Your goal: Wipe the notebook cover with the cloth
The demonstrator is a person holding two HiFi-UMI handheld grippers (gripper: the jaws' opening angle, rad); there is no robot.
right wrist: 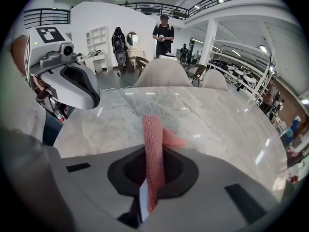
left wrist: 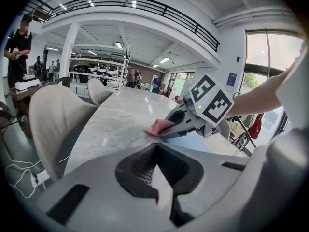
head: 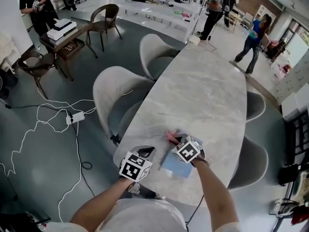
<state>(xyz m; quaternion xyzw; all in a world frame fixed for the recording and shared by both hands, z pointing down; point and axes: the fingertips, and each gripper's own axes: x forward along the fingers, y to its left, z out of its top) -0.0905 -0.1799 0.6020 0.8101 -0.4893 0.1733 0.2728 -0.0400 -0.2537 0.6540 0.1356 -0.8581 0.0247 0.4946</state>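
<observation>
Pink and knobbly in weave, the cloth stood pinched as a narrow folded strip between the jaws of the right gripper, which were closed on it, with a loose corner flopping out past the tips. It looked soft and light, likely to bunch or trail rather than press flat. The soundest hold for wiping seemed to be a grip close to the fold, with a good pad of fabric left free below. The left gripper had its jaws drawn together with nothing between them and was held just left of the notebook. Pale blue and thin, the notebook lay flat on the marble table near the person's end, partly under the right gripper. Its cover appeared smooth, and on polished stone it could well slide under a stroke, so the idle gripper might need to pin a corner. The table's rounded near edge ran close to the book on the person's side, while bare marble stretched far ahead. Pale chairs stood along the left edge, lower than the tabletop and out of the way.
</observation>
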